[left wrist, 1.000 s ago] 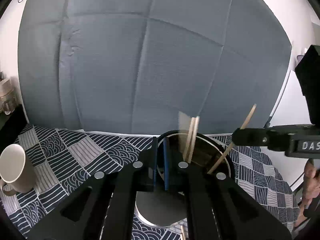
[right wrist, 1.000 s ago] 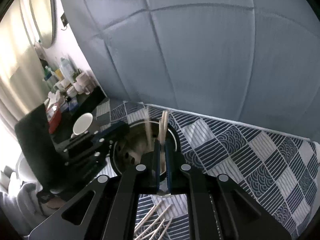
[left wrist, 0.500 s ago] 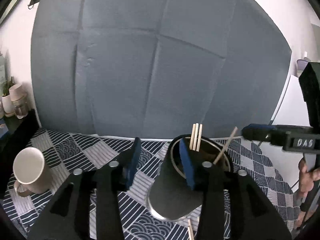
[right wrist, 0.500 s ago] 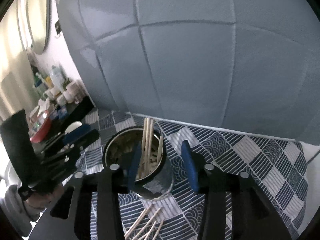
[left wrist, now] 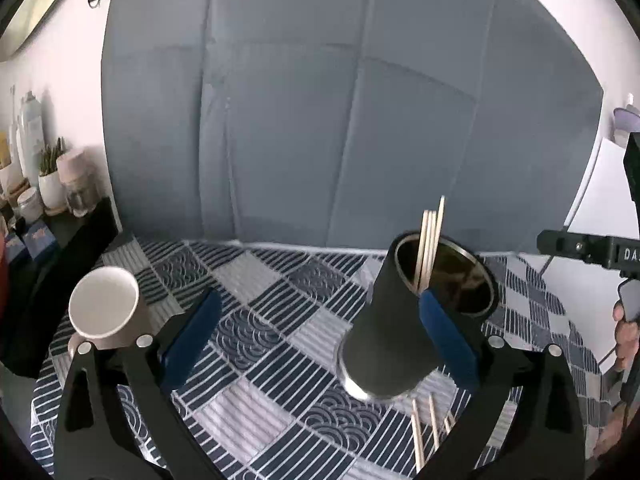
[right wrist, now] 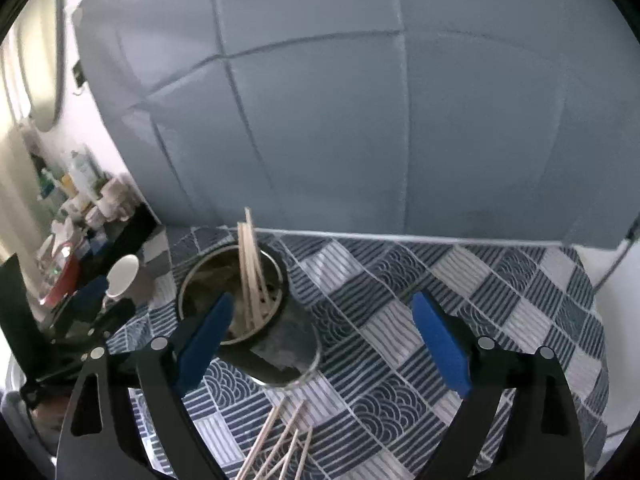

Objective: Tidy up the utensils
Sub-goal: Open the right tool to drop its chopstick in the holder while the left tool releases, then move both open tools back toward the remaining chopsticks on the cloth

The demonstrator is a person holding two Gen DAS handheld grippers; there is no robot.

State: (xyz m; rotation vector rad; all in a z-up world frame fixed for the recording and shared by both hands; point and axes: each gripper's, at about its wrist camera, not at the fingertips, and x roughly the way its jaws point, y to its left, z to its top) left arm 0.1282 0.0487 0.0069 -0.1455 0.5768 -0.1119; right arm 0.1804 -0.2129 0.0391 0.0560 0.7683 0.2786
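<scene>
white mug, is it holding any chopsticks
No, the white mug shows an empty interior, while the chopsticks stand in the black cup.

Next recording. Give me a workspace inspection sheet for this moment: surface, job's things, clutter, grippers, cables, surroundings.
Surface: table under a blue-and-white patterned tablecloth.
Job's things: dark cylindrical holder upright, several wooden chopsticks in the holder; loose chopsticks on the cloth in front of it.
Clutter: white mug at the left.
Grippers: left hand-held gripper and right hand-held gripper have both just been opening; jaws wide, nothing gripped.
Cables: thin cable down the wall at the right edge.
Surroundings: grey padded panel behind; side shelf with bottles and jars.
</scene>
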